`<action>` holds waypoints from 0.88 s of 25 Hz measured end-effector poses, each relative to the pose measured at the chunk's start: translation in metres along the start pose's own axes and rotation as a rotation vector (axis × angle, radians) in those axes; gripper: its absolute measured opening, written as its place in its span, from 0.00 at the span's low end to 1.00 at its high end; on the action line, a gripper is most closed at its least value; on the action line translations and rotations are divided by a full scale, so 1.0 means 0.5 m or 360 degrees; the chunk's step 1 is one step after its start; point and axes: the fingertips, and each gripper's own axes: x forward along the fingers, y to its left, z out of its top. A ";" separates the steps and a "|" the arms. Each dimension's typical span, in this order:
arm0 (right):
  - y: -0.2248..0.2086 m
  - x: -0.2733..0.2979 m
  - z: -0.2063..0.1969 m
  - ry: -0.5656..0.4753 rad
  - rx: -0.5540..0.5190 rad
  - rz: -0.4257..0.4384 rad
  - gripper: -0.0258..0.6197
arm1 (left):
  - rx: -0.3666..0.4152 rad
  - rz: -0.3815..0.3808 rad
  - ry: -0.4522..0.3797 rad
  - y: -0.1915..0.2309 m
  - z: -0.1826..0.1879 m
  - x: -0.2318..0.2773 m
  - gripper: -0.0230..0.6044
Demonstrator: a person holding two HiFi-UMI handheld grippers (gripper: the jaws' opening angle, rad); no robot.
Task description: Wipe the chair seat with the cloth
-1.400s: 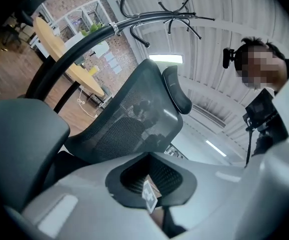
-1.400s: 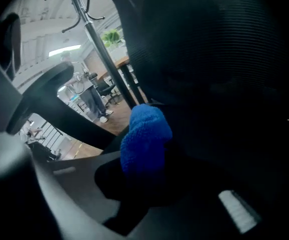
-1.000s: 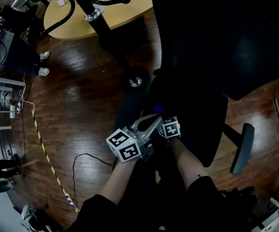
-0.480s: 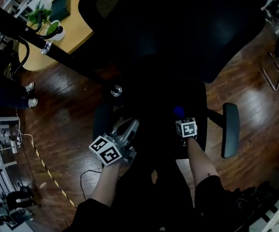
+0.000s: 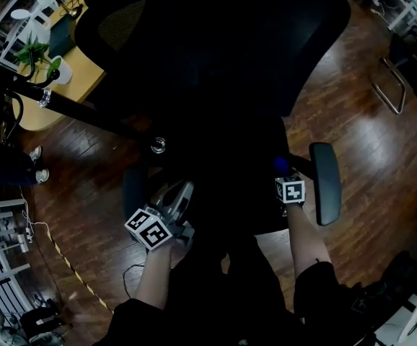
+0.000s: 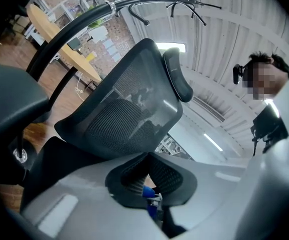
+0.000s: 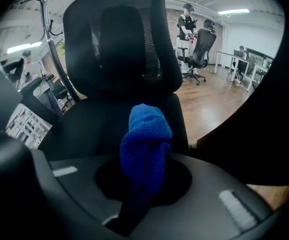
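Cloth [image 7: 144,144] sits bunched into a narrow blue wad, pinched in my right fingers [image 7: 219,184], over the chair seat's [image 5: 230,179] right side, just beside the armrest [image 5: 325,182] at the head view's right; contact I cannot tell. My left fingers [image 6: 79,196] are closed on nothing, so the chair may swivel away under a push, and dragging such a wad could tug it loose or knock the armrest

Cloth [image 7: 145,136] in right tool [image 5: 286,177], chair seat [image 7: 102,129] between it and left tool [image 5: 174,202]
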 end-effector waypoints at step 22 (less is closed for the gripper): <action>0.634 0.026 -0.005 0.0050 -0.0280 0.0735 0.09 | 0.0042 0.0040 -0.0211 -0.014 0.014 -0.112 0.02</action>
